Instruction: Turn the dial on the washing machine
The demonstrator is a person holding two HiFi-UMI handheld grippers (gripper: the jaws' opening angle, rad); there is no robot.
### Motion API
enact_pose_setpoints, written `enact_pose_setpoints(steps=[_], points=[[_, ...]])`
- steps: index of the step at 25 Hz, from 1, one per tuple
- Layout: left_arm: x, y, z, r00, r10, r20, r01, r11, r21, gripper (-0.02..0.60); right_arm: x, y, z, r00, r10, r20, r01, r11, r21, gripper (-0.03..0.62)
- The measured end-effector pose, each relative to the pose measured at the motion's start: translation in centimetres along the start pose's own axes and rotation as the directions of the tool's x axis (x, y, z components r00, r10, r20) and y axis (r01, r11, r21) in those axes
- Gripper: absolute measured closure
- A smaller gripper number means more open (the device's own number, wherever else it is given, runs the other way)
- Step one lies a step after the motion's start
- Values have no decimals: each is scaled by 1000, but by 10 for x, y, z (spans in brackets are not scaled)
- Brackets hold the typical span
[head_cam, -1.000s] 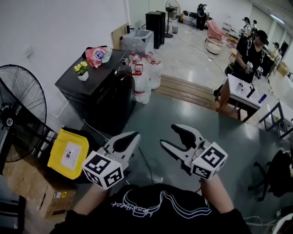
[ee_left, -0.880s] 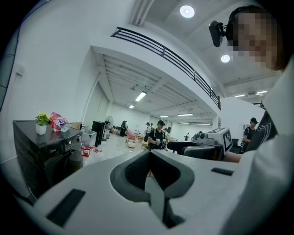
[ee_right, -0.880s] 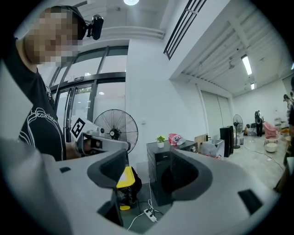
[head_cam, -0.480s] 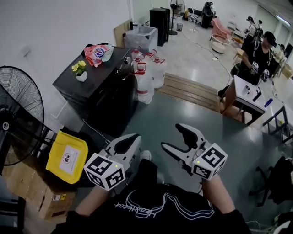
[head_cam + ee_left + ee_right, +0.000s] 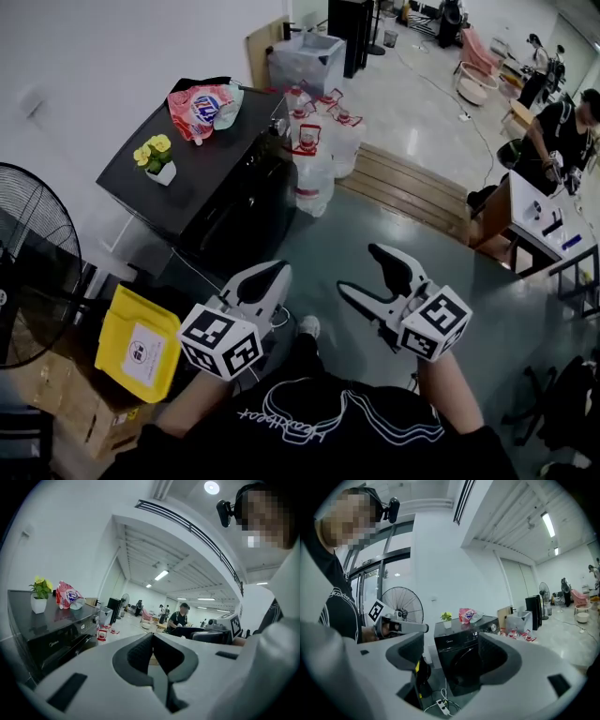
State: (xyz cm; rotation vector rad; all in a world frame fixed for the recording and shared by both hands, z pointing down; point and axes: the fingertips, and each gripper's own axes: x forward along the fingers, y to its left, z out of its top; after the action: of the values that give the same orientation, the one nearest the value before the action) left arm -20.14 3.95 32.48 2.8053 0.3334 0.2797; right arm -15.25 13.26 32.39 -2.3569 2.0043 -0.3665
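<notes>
The black front-loading washing machine [image 5: 211, 187] stands against the white wall, ahead and to the left. Its silver dial [image 5: 492, 627] sits at the right end of the control panel and also shows small in the left gripper view [image 5: 96, 619]. Both grippers are held at waist height, well short of the machine. My left gripper [image 5: 275, 273] is shut with nothing in it, pads meeting [image 5: 152, 641]. My right gripper [image 5: 360, 272] is open; its jaws have just been opening, and nothing is between them [image 5: 452, 654].
A flower pot [image 5: 155, 159] and a detergent bag [image 5: 202, 101] rest on the machine's top. Water jugs [image 5: 314, 159] and a wooden pallet [image 5: 412, 183] lie beyond it. A floor fan [image 5: 28, 272], a yellow box [image 5: 141, 342] and a power strip [image 5: 440, 708] are at the left.
The person has stepped forward; the washing machine is nearer and larger in view. Both grippers have travelled along with the body. The right gripper's jaws stand wider apart.
</notes>
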Motion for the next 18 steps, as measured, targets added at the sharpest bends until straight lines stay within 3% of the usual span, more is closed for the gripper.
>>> enact_pose_setpoints(steps=[10, 13, 18], points=[[110, 153, 34, 994, 112, -18, -113, 991, -68, 577, 133, -135, 19, 998, 16, -59, -13, 999, 52, 235], [127, 180, 39, 988, 153, -23, -155, 984, -91, 577, 158, -155, 19, 997, 31, -68, -26, 997, 68, 235], [153, 208, 43, 978, 205, -33, -206, 976, -65, 577, 194, -186, 20, 994, 73, -83, -69, 996, 50, 235]])
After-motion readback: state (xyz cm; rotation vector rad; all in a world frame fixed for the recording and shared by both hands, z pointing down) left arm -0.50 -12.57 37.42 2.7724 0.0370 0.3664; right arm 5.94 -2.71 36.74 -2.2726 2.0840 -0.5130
